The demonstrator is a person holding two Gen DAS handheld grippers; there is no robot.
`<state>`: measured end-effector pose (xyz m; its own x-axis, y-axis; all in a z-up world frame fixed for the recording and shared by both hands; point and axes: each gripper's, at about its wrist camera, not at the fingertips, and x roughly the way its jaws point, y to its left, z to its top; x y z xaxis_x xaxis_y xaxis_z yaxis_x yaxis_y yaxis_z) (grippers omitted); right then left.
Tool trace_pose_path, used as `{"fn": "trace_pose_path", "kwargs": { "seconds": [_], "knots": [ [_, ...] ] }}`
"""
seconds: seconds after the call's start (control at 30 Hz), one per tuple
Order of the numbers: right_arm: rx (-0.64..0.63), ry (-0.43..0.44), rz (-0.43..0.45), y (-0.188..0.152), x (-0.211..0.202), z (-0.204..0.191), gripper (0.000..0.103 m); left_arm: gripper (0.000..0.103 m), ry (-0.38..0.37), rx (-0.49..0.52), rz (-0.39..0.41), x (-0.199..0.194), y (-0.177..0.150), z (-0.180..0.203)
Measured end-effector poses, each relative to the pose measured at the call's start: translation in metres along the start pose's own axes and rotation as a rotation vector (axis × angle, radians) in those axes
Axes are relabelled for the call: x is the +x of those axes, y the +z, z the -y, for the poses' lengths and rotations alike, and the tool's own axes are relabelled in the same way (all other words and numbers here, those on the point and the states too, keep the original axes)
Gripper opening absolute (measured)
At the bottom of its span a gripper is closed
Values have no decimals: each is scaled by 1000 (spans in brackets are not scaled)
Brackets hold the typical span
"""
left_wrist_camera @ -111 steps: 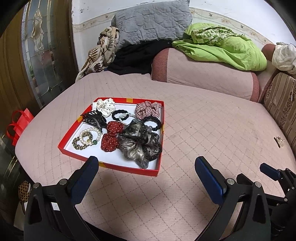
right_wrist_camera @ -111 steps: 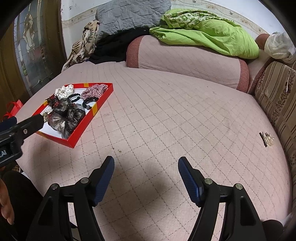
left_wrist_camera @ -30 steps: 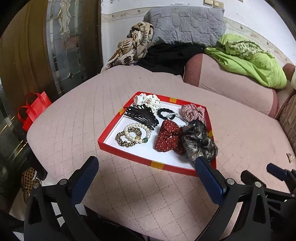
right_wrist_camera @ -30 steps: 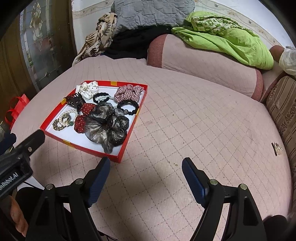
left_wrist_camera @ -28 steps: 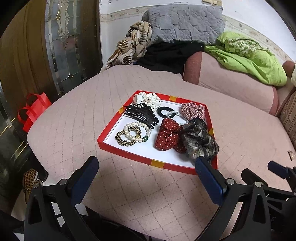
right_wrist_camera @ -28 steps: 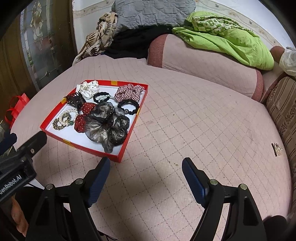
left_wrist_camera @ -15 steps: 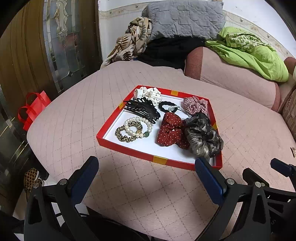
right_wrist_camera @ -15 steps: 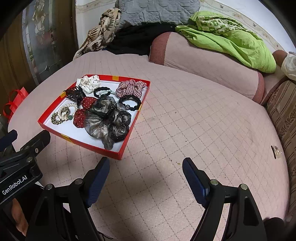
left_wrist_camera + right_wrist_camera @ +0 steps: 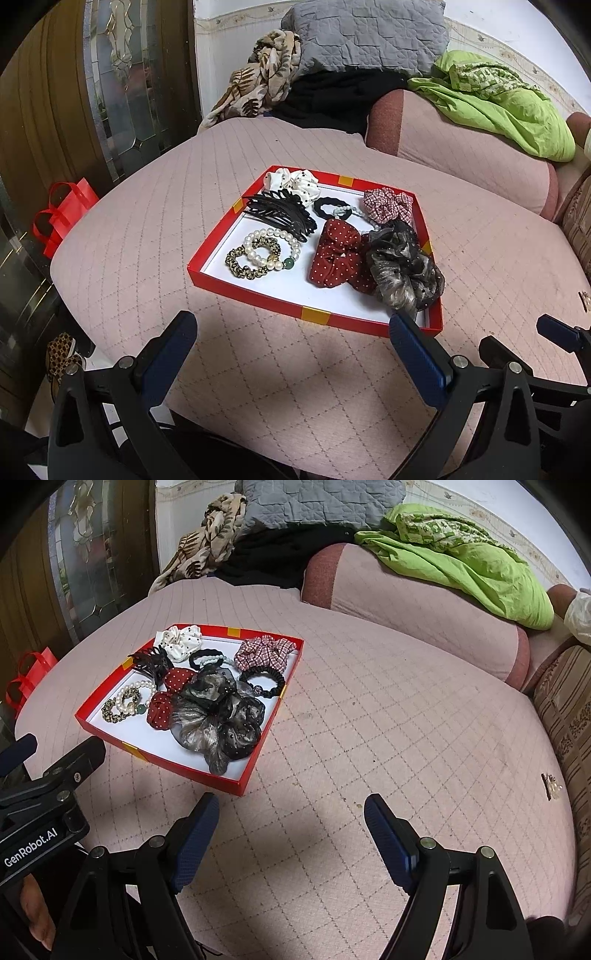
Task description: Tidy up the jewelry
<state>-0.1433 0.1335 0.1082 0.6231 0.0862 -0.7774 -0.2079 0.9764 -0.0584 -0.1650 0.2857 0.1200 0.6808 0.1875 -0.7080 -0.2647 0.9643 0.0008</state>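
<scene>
A shallow red tray (image 9: 258, 291) (image 9: 162, 761) with a white floor lies on the pink quilted bed. In it sit a pearl bracelet (image 9: 271, 246), a gold chain bracelet (image 9: 242, 266), a black claw clip (image 9: 284, 214), a red dotted scrunchie (image 9: 338, 254), a grey-black organza scrunchie (image 9: 402, 269) (image 9: 218, 716), a checked scrunchie (image 9: 388, 205), a white dotted scrunchie (image 9: 295, 181) and a black hair tie (image 9: 327, 206). My left gripper (image 9: 291, 336) hangs open just before the tray's near rim. My right gripper (image 9: 290, 814) is open over bare quilt, right of the tray's corner.
A small hair clip (image 9: 551, 786) lies on the quilt at the far right by a striped cushion. A pink bolster (image 9: 461, 155), green cloth (image 9: 461, 557), a grey pillow (image 9: 365, 33) and dark clothes line the back. A red bag (image 9: 61, 218) stands off the bed's left edge.
Both views have drawn a little closer to the tray, which now sits larger and lower in frame. Both grippers stay open and hold nothing.
</scene>
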Motion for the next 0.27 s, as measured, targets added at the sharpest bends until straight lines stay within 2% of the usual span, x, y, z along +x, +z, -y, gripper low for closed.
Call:
{"fn": "trace_pose_path", "kwargs": {
  "seconds": [0.27],
  "knots": [
    [10,14,-6,-1,1,3,85,103,14,12,-2,-3,2,6]
  ]
}}
